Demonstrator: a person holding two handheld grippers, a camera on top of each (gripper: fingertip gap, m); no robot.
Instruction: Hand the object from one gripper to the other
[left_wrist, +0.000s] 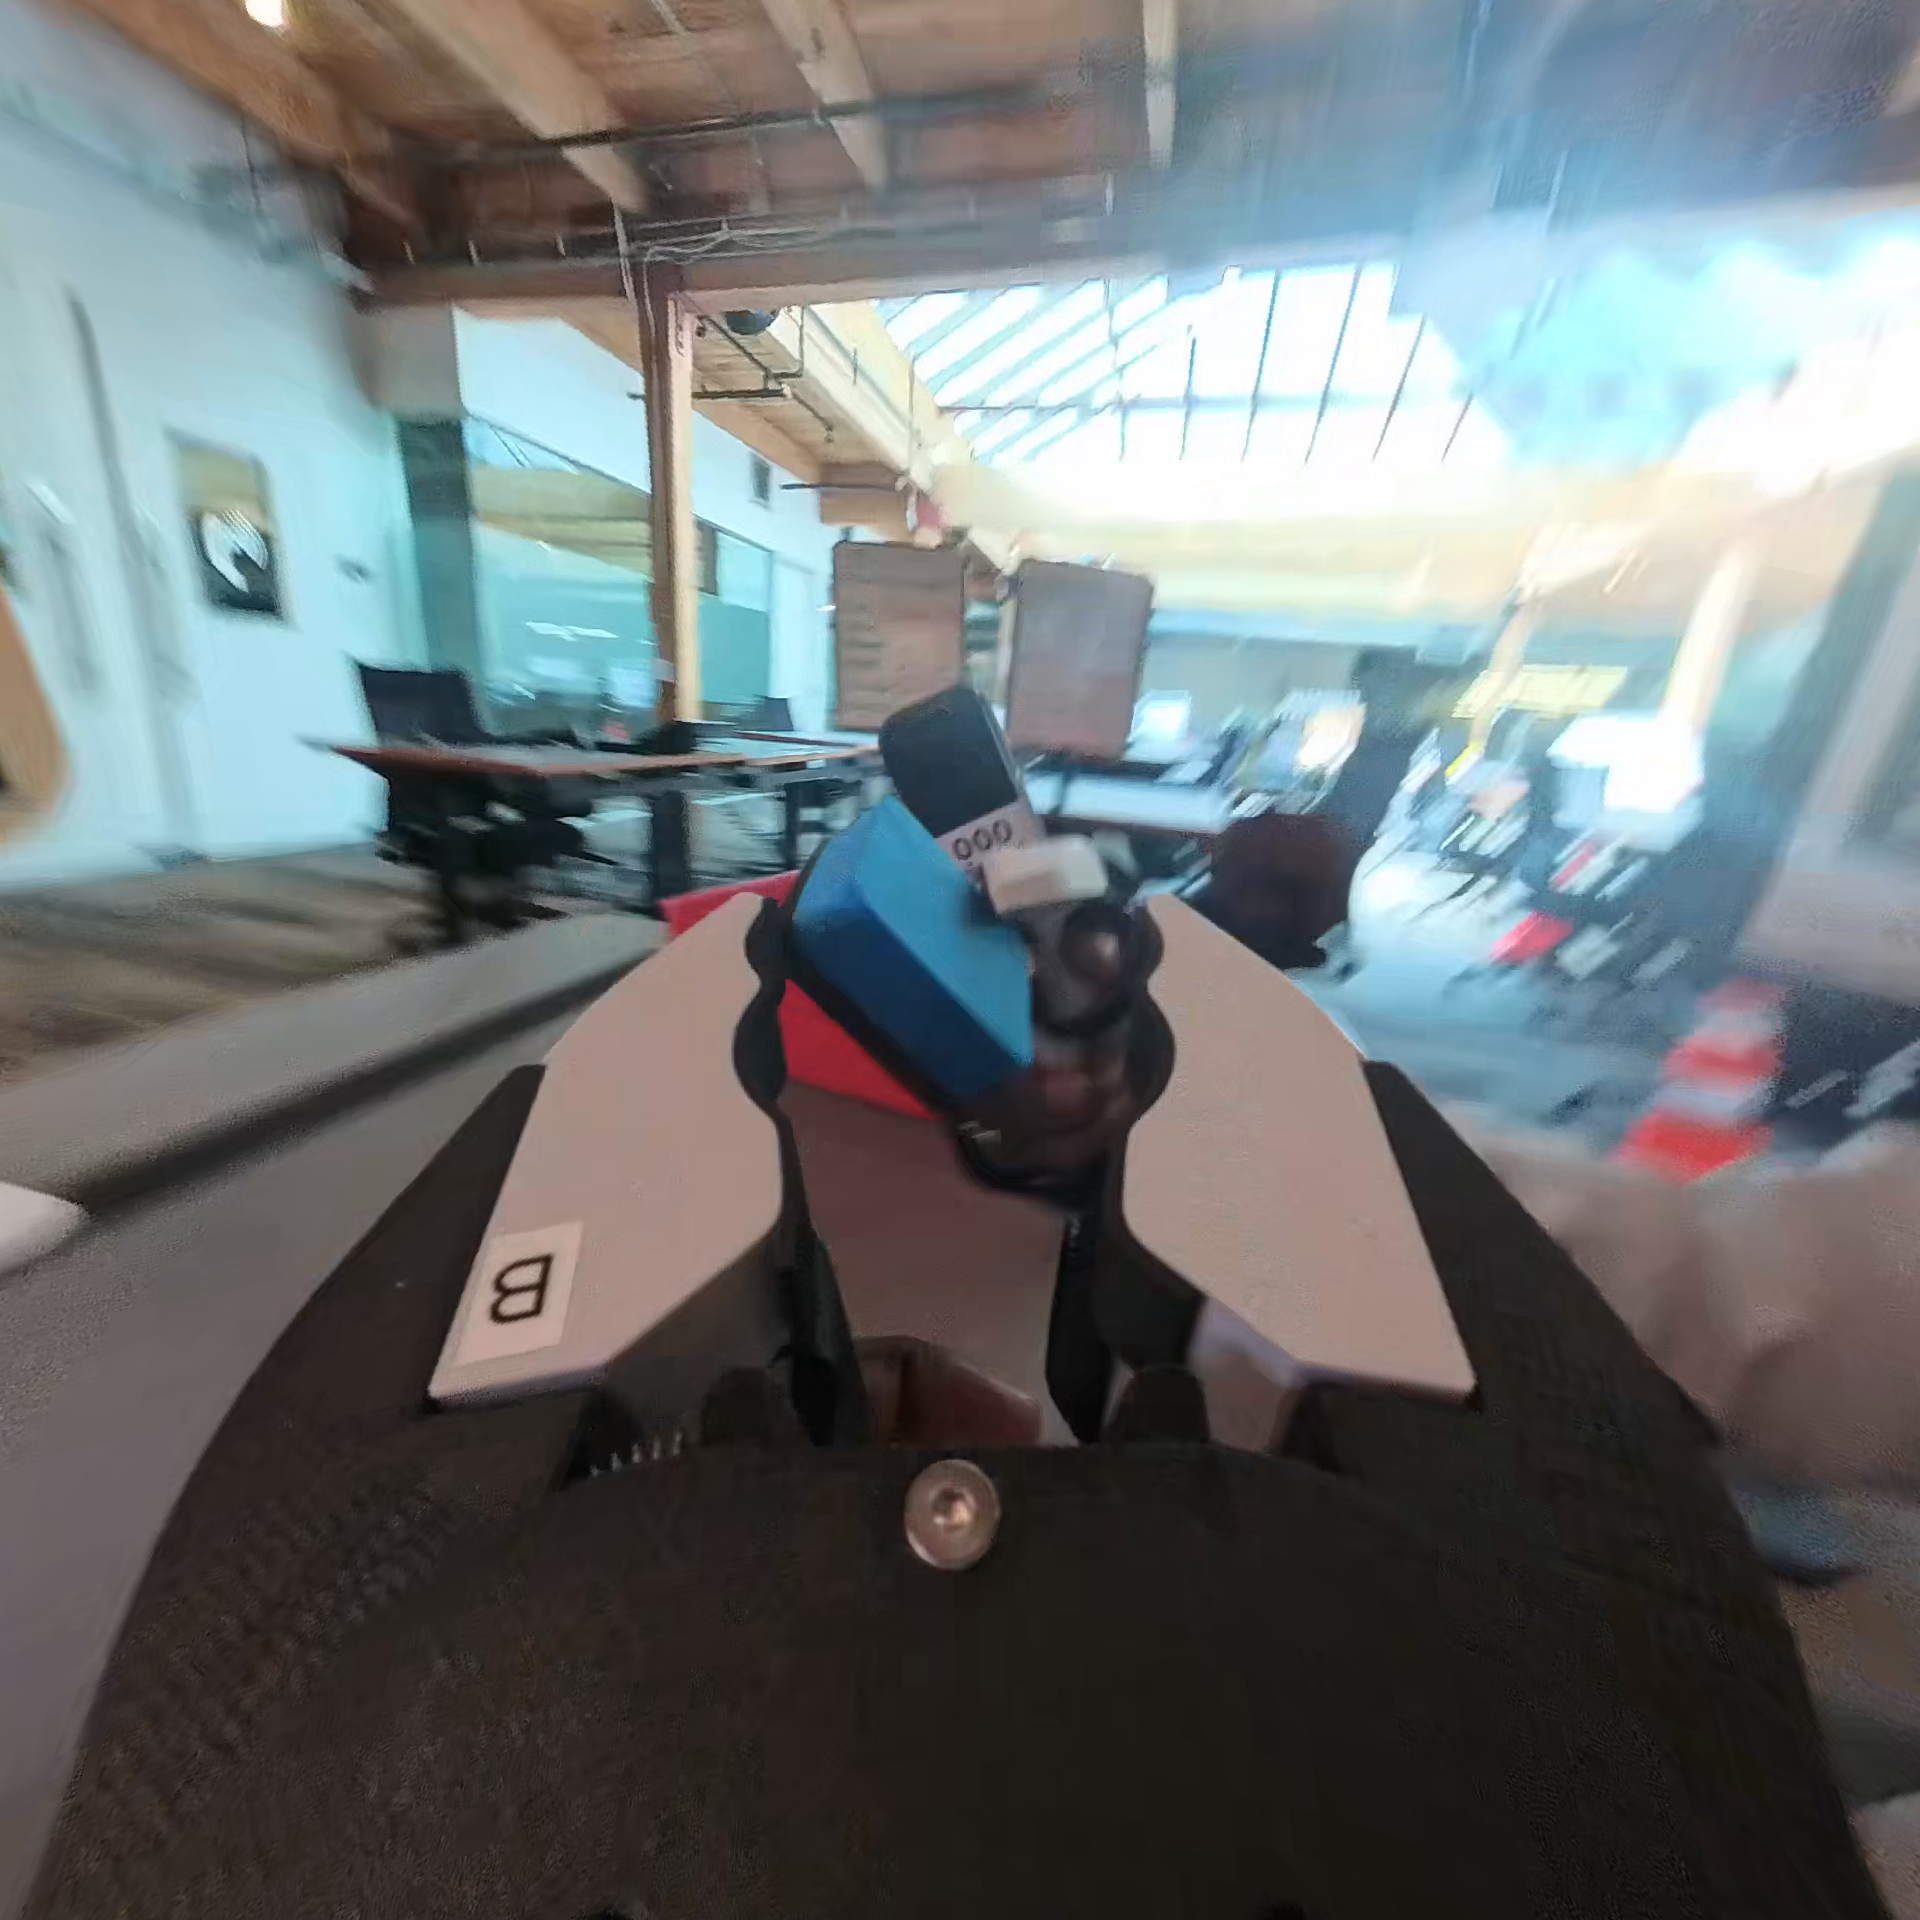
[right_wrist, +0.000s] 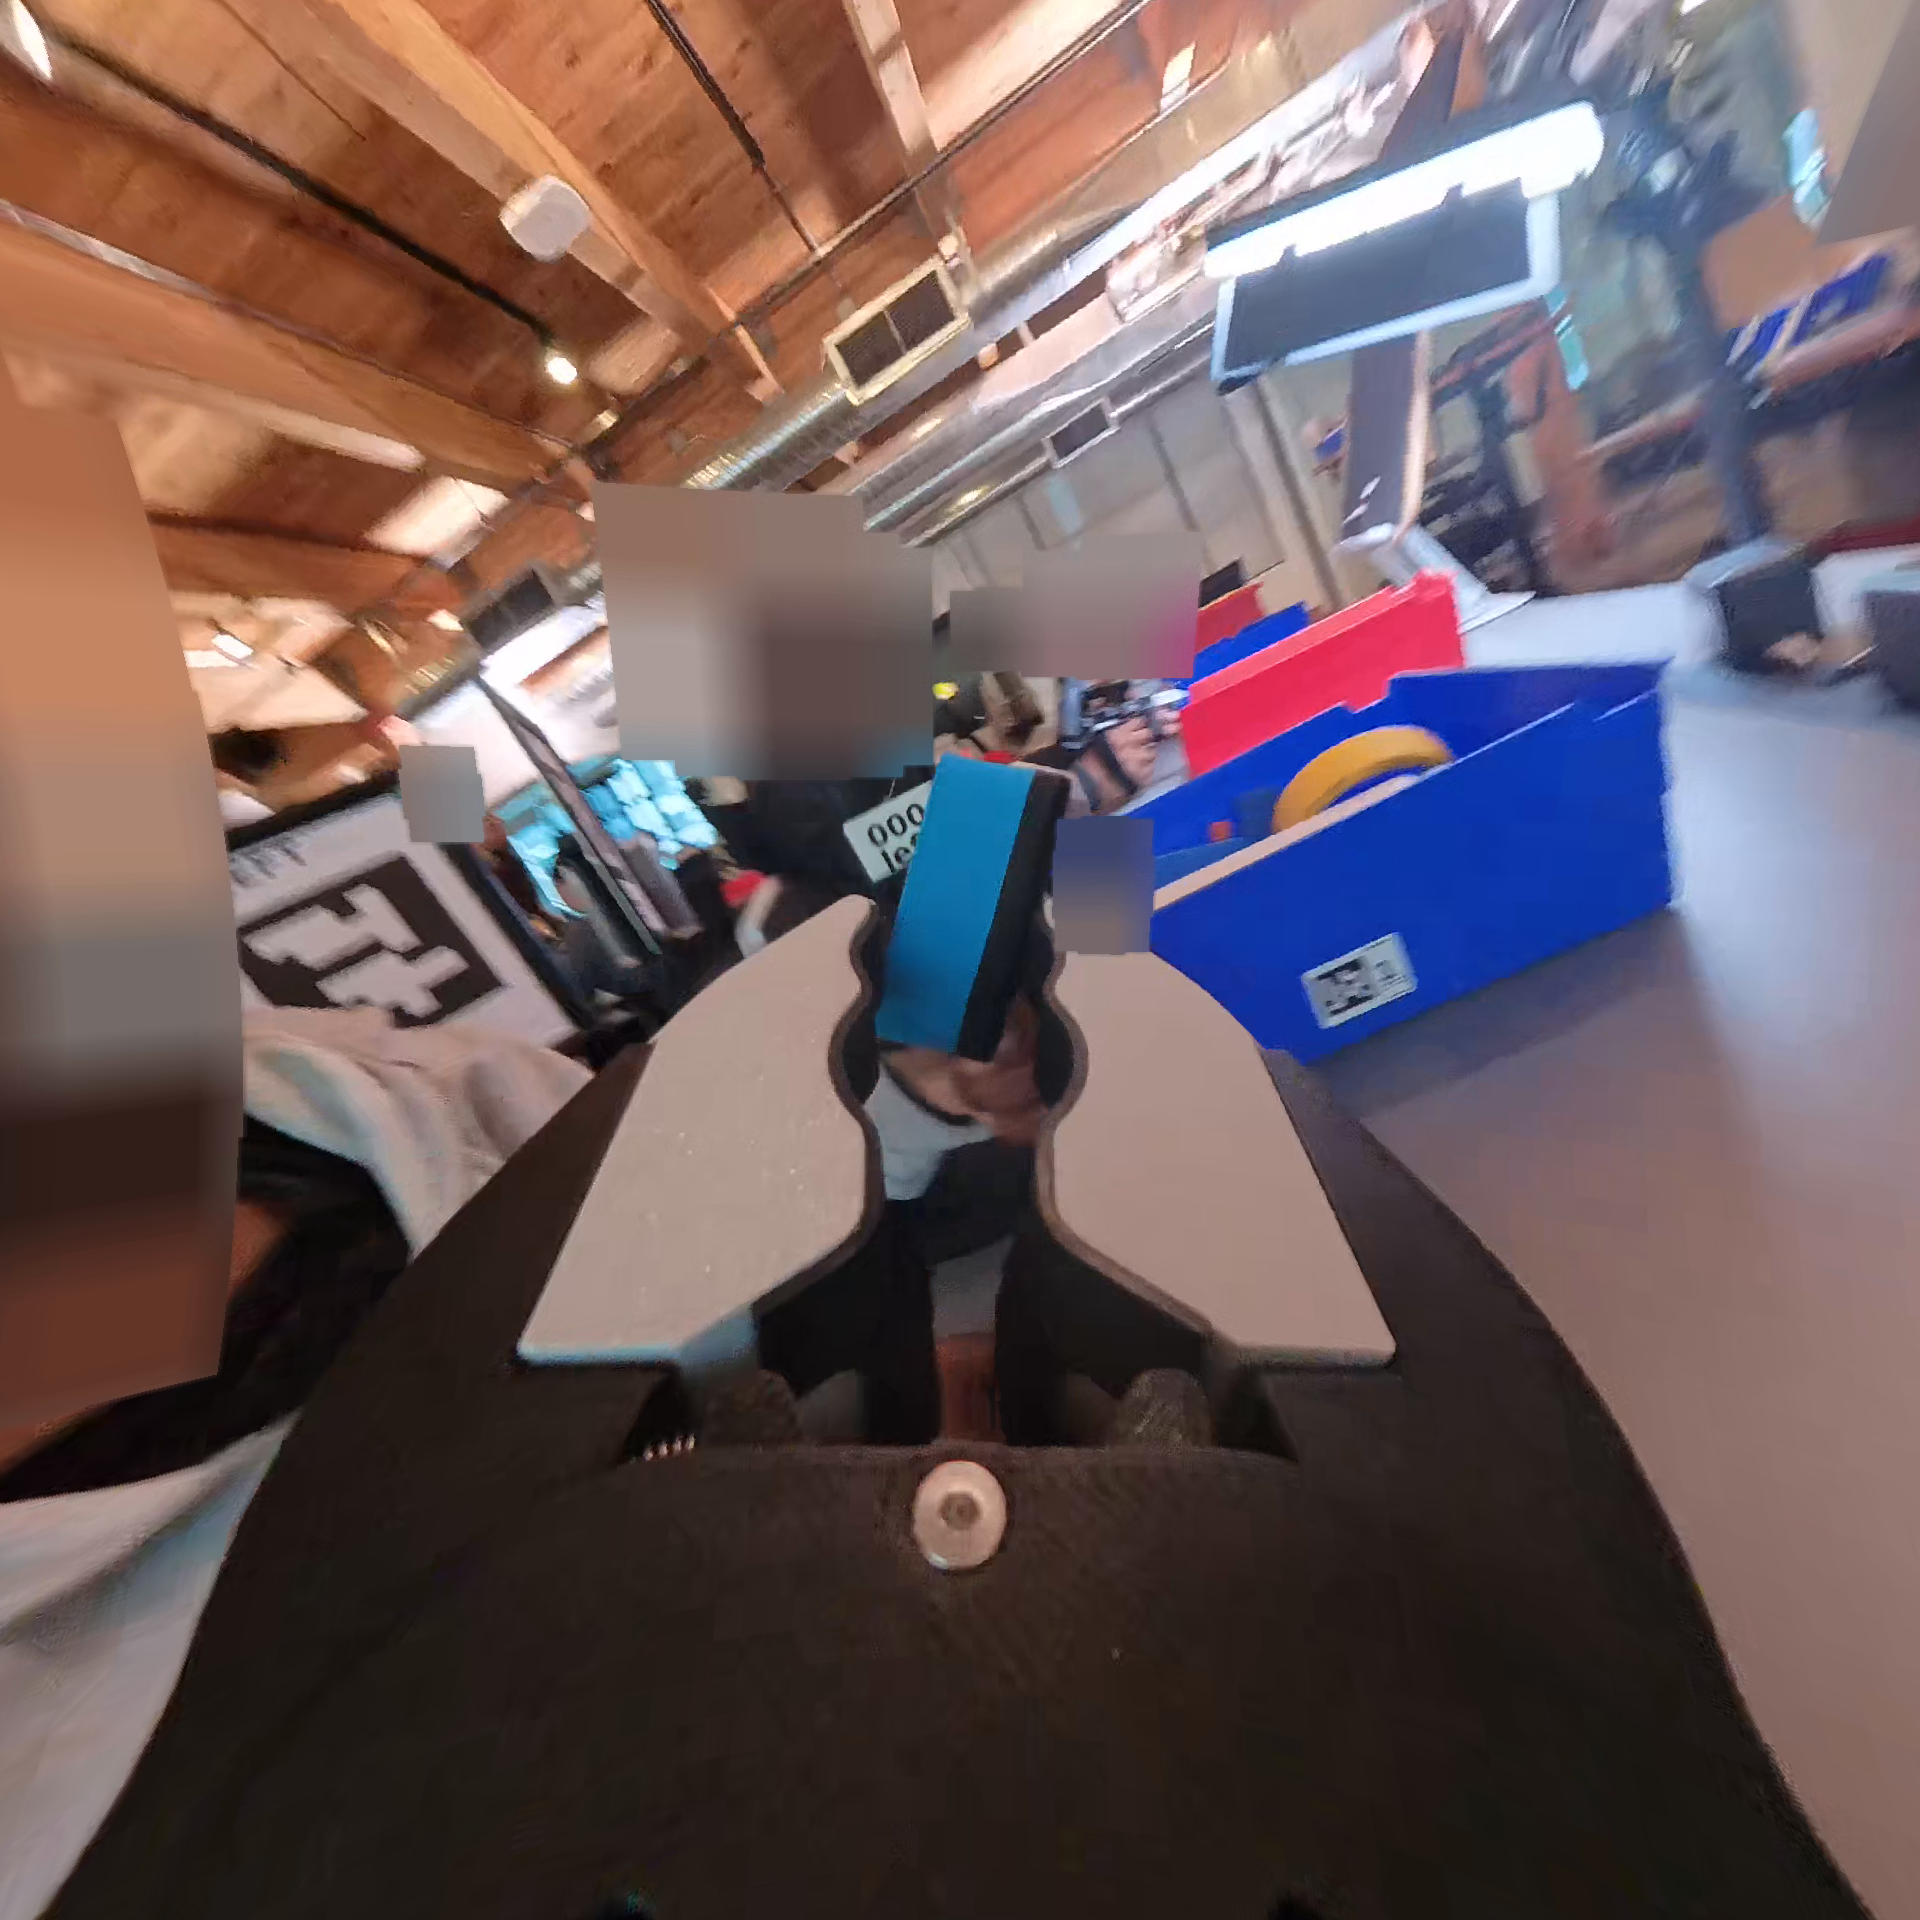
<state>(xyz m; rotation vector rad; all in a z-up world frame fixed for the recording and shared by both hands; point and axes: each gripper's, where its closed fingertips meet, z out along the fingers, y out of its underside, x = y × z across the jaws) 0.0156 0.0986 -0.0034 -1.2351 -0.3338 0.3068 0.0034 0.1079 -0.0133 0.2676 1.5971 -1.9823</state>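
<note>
The blue block's (left_wrist: 909, 940) lower end sits behind the right gripper's (left_wrist: 1070, 966) dark body in the left wrist view. Toward three o'clock, shelves and an orange cone (left_wrist: 1704, 1091) smear into blur. In the right wrist view, the yellow tape roll (right_wrist: 1356, 769) is half sunk behind the blue bin's wall (right_wrist: 1455, 914).

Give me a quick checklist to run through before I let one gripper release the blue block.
1. Blue block sits between the right gripper fingers: ok.
2. Right jaws stand close against both sides of the block: ok.
3. Left gripper jaws stand on either side of the block, wider apart: ok.
4. Left pads actually pressing on the block: cannot tell.
5. Block is tilted across the left jaws rather than square to them: not ok.
6. Blue bin stands off to the side, apart from both grippers: ok.
</note>
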